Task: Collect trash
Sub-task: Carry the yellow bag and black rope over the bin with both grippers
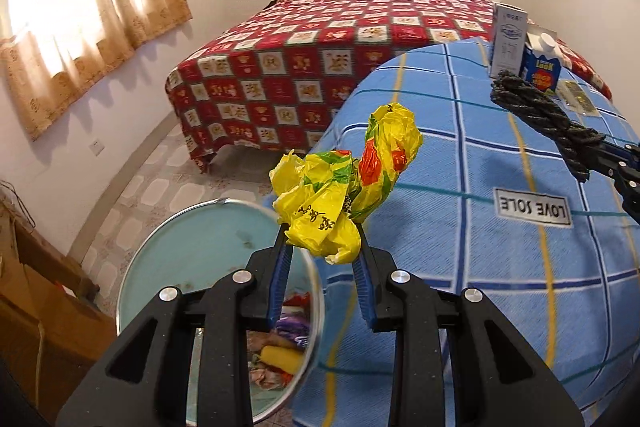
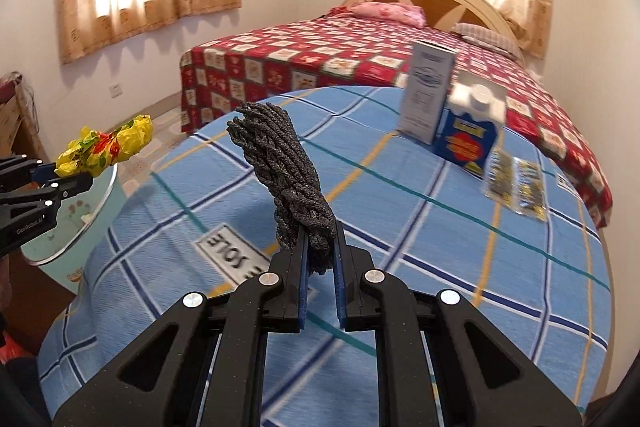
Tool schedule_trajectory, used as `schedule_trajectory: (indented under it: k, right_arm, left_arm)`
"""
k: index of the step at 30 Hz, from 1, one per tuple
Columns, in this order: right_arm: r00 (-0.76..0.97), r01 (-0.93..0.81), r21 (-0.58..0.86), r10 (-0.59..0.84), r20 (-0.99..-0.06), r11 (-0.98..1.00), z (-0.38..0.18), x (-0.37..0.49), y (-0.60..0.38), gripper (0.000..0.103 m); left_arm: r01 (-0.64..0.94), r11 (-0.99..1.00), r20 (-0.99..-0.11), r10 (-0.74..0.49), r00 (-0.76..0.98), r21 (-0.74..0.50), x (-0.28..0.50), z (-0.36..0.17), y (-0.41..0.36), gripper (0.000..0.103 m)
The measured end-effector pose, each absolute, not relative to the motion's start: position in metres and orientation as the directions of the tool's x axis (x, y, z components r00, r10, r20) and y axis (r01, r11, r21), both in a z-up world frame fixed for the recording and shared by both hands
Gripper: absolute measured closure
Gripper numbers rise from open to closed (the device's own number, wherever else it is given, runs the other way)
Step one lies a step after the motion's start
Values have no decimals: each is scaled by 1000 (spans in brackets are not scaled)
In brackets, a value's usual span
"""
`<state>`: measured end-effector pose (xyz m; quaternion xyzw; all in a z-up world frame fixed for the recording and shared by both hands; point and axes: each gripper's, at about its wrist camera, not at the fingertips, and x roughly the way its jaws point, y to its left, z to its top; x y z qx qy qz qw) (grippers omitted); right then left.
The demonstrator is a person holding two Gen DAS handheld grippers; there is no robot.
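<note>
A: Bedroom, blue checked cloth (image 1: 500, 155). What's each gripper got?

B: Left gripper (image 1: 323, 233) pinches a yellow bag (image 1: 344, 183), bin (image 1: 192, 247) just below-left. Right gripper (image 2: 320, 233) clamps dark rope (image 2: 284, 171).

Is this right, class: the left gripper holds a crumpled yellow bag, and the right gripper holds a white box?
Not quite. The right gripper holds a bundle of dark rope, as the right wrist view shows; the white box stands on the table. The left gripper does hold the yellow bag.
</note>
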<state>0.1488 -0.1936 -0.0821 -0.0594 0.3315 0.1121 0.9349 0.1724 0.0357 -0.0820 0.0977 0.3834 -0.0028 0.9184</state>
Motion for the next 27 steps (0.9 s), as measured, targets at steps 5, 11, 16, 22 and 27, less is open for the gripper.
schedule_trajectory:
  k: [5,11,16,22,27]
  right_arm:
    - [749,-288,-51,192,-634,956,-82,149,-172,91]
    - [745,-316,-55,211,-633,947,-82,147,-157,91]
    - [740,-344,-62,229,-632,937,-81,146,-145,91]
    - [734,-373,-68,249,-632,925,-80,144,-131,91]
    - [727,-396,-73,264,-634,915,-80,143,-117,91]
  left_arm:
    - [56,982,-706,90,703,181,167,-83,51,73]
    - [34,981,-705,112,700,190,159,-83,65,73]
    - [19,980,-702,129,700,199,155,-83,74,73]
    - [3,978,-703,148,695,209,148,-84,83,74]
    - [-13,976,-700,166,694,218,143,-84,93,73]
